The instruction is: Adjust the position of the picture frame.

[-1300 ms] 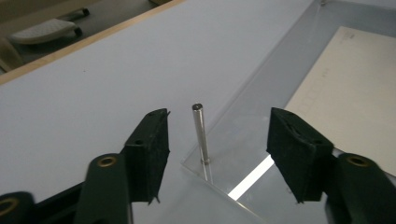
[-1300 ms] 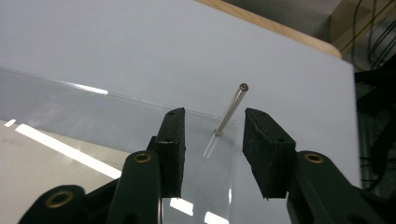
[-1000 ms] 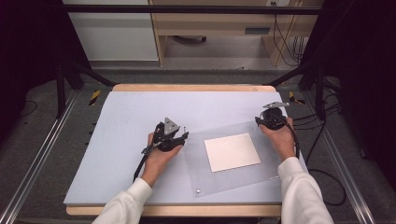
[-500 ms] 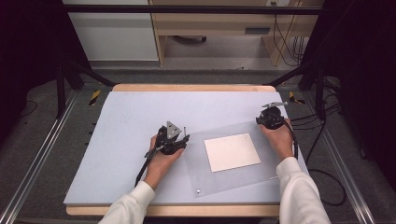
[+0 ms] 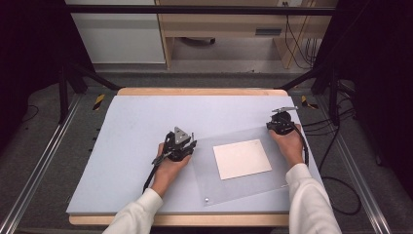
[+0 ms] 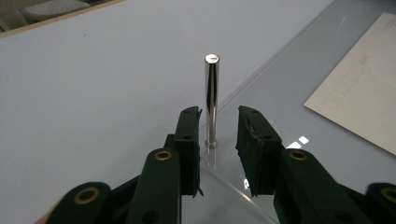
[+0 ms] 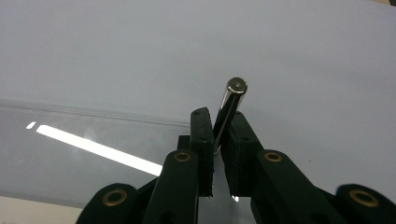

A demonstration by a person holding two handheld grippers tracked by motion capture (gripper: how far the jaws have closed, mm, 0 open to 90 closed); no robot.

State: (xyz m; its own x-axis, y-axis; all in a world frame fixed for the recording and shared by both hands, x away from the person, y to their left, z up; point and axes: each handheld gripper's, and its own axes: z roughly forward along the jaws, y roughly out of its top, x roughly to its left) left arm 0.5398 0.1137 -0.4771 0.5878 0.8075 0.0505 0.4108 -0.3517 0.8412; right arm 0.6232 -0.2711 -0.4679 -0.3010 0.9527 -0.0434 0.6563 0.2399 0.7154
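We see a clear plastic sheet [image 5: 243, 170] lying flat at centre right on the matte pale-blue surface [image 5: 136, 126], with a polished steel pin at each upper corner. Our left claw [image 6: 215, 128] has been closing, its pads straddling the left pin [image 6: 211, 98] with a gap on one side. Our right claw [image 7: 217, 130] clamps the right pin [image 7: 229, 107].

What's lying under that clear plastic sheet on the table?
Under the clear sheet lies a pale paper on the blue-grey table. Its faint printing is too small to read.
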